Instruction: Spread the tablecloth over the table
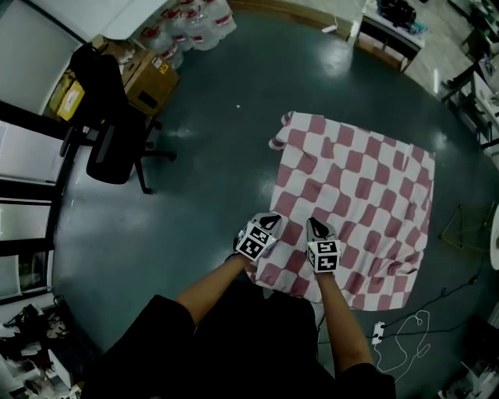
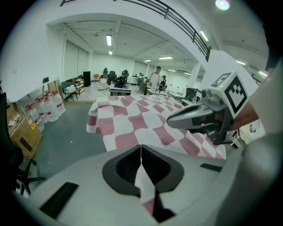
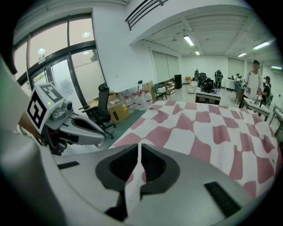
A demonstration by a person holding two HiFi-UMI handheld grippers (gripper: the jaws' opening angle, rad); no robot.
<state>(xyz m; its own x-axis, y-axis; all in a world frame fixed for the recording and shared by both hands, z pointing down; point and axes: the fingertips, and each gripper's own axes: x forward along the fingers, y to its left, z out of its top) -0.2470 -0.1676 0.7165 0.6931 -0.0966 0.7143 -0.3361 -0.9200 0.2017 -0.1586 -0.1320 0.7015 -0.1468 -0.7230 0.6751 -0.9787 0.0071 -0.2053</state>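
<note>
Closest to us are our two forearms, each ending in a gripper. Our left gripper [image 1: 269,222] is clenched on the near hem of the tablecloth [image 1: 359,195]: its own view shows the pads pressed together with a strip of red-and-white check pinched between them. Our right gripper [image 1: 316,228], just beside it, grasps the same hem, its jaws a sliver apart with a fold of cloth filling the gap.

From the grippers the cloth runs away from us. It is bunched and wrinkled along the near edge and flatter farther out, and a far corner droops over an edge (whatever bears the cloth is covered, so we cannot see it).

To our left, well apart from the cloth, a black office chair [image 1: 113,132] stands on the dark grey-green floor [image 1: 195,203]. Beyond it are cardboard boxes [image 1: 148,78] and a cluster of clear water jugs [image 1: 195,23] against the wall. Near our right elbow a power strip [image 1: 379,333] lies on the floor with a loose white cable. Nothing stands between us and the cloth.

The room is a large white hall with tall windows [image 3: 57,66], strip lights overhead, and distant desks where several people [image 2: 155,77] stand.
</note>
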